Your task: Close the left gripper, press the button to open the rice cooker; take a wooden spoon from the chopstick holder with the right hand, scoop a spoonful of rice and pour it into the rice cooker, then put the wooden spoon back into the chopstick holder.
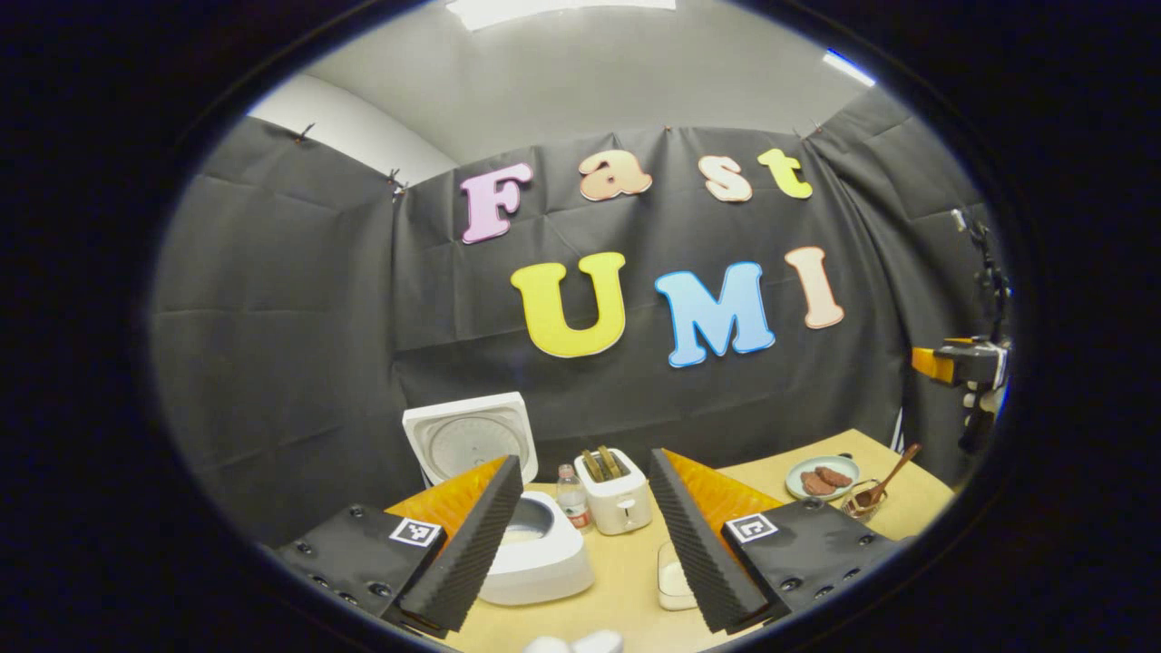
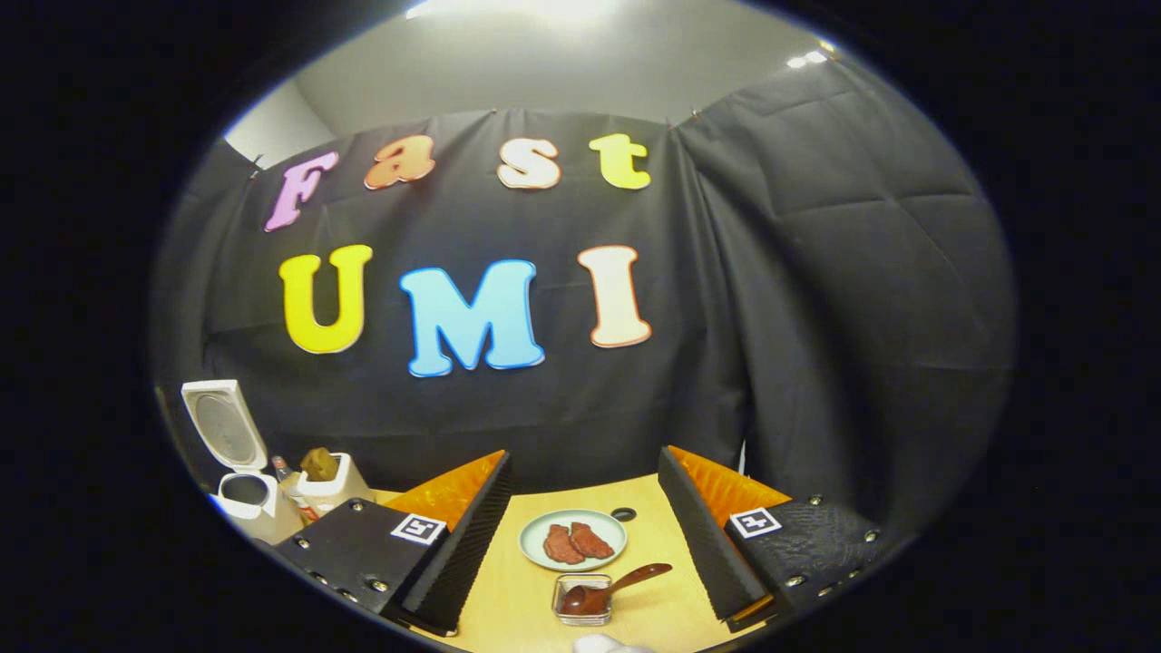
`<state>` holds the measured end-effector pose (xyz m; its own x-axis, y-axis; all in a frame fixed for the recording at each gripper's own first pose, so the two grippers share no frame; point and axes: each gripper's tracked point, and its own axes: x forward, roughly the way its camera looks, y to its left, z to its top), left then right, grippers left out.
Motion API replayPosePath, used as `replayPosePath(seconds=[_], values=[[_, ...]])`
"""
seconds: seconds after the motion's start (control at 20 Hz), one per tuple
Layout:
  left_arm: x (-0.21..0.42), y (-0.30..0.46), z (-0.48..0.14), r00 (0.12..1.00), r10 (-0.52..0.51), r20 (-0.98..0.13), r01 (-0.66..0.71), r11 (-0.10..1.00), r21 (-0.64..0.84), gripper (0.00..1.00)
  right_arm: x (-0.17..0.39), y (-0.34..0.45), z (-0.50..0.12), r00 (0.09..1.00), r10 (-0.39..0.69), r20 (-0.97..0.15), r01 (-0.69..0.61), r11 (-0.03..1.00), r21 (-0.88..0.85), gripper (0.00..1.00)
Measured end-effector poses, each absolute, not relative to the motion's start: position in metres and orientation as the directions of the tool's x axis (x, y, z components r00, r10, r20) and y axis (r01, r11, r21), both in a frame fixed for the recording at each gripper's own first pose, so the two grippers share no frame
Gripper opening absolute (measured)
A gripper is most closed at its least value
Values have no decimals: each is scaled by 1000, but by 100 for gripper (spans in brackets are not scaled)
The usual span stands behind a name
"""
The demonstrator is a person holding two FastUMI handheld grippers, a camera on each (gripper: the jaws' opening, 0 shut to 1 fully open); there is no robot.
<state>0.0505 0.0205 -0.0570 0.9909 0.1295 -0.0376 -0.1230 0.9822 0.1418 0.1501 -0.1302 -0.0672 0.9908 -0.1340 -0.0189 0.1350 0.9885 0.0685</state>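
1. Right tongs (image 2: pixel 585 544): mine, jaws spread wide, holding nothing; poised above the table (image 2: pixel 508 599).
2. Left tongs (image 1: pixel 585 535): mine, likewise wide apart and empty.
3. Wooden spoon (image 2: pixel 609 587): straight ahead between my right fingers, just below them; bowl sunk in a small clear holder (image 2: pixel 582 608), handle slanting up and to the right. Judged light, stiff, smooth-finished, so somewhat slippery. Best hold: mid-handle, across its width, clear of the holder's rim.
4. Rice cooker (image 1: pixel 535 553): between my left fingers, nearer the left one; lid (image 1: pixel 472 440) already standing up.
5. Rice dish (image 1: pixel 673 580): clear container beside my left tongs' right finger.
6. Plate (image 2: pixel 573 540): just beyond the spoon.
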Motion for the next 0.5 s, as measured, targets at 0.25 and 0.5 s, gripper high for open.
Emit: replayPosePath(seconds=[0.25, 0.5], values=[[64, 63, -38, 985, 174, -7, -173, 980, 95, 100, 107, -52, -48, 999, -19, -37, 21, 998, 60, 98], [99, 116, -9, 972, 235, 0, -235, 972, 29, 99, 80, 6, -60, 994, 79, -75, -79, 997, 4, 98]])
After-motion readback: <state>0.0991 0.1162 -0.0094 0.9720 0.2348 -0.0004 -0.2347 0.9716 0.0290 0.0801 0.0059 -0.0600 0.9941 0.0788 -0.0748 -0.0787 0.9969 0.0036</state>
